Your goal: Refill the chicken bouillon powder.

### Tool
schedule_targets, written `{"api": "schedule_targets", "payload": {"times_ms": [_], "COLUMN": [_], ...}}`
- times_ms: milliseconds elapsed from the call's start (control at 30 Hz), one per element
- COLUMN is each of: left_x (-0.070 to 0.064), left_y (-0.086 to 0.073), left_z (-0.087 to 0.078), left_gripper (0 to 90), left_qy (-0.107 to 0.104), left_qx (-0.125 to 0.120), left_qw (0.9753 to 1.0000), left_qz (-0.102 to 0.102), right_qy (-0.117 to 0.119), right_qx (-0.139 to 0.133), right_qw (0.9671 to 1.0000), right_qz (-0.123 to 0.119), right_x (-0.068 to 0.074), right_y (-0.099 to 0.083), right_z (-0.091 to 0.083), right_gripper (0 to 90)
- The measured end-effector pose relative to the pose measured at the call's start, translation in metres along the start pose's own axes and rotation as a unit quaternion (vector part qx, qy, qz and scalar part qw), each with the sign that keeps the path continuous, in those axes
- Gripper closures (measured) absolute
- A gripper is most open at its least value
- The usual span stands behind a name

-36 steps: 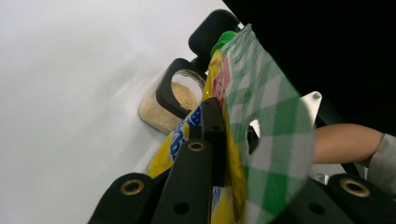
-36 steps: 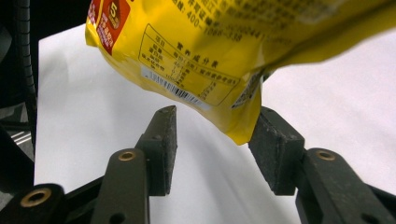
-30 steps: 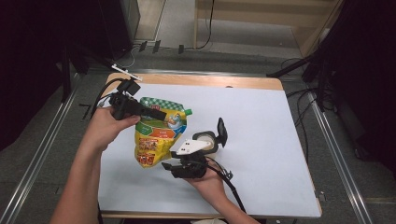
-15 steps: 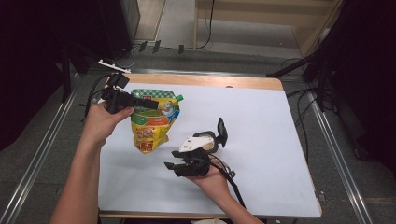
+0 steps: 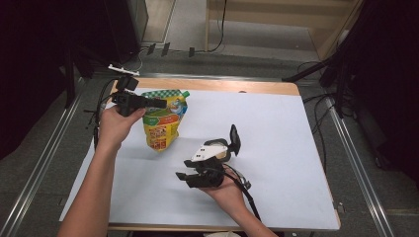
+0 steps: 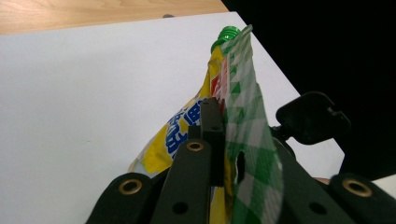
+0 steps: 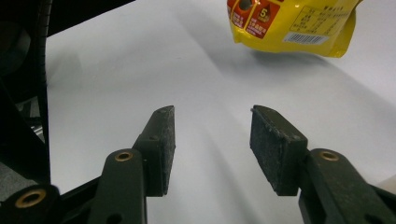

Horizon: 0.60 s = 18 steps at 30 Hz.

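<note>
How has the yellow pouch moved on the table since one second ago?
Yes. The yellow pouch, clamped in the left tool, has gone toward the table's far left corner, nearer the wooden edge.

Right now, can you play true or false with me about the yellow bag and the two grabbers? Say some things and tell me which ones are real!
1. The left gripper is pinching the yellow pouch at its green checked top. True.
2. The right gripper is holding the pouch too. False: its jaws stand open with nothing between them, and the pouch is farther off.
3. The pouch has a green cap at one top corner. True.
4. The pouch lies flat on the white table cover. False: it hangs from the left gripper, with its bottom end down by the cover.
5. The pouch is blue all over. False: it is mostly yellow.
</note>
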State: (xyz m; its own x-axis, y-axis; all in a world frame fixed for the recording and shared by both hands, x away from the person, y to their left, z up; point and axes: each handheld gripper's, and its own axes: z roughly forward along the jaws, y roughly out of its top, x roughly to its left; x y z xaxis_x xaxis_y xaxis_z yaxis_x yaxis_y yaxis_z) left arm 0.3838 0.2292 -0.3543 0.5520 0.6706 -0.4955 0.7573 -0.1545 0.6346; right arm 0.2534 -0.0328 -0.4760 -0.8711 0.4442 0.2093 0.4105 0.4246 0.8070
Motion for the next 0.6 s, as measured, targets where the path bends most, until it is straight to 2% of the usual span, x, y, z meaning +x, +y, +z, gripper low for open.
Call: {"api": "schedule_targets", "payload": {"times_ms": [67,133,267,367,467,600], "left_x": [0.002,0.003,0.007,0.007,0.008,0.006], "left_y": [-0.001,-0.002,-0.004,-0.005,-0.006,-0.007], "left_z": [0.002,0.0,-0.004,-0.007,-0.01,-0.012], "left_gripper": [88.4,88.0,85.8,83.5,78.3,76.2], "left_qy": [0.005,-0.005,-0.009,-0.004,-0.006,-0.005], "left_qx": [0.005,0.002,0.004,0.005,0.005,0.005], "left_qw": [1.0,1.0,0.9998,0.9998,0.9998,0.9999], "left_qz": [0.0,-0.007,-0.017,-0.017,-0.017,-0.011], "right_qy": [0.001,0.001,0.003,0.005,0.006,0.008], "right_qx": [-0.001,-0.002,-0.001,-0.002,0.0,0.002], "right_qw": [1.0,1.0,1.0,1.0,1.0,1.0], "right_qz": [0.0,0.0,-0.001,-0.003,-0.005,-0.006], "right_x": [0.0,-0.001,-0.001,0.0,0.001,0.001], "right_y": [0.0,0.0,0.001,0.002,0.002,0.003], "right_z": [-0.001,-0.001,-0.002,-0.001,0.0,0.001], "right_gripper": [52.0,52.1,52.3,52.3,52.3,52.3]}}
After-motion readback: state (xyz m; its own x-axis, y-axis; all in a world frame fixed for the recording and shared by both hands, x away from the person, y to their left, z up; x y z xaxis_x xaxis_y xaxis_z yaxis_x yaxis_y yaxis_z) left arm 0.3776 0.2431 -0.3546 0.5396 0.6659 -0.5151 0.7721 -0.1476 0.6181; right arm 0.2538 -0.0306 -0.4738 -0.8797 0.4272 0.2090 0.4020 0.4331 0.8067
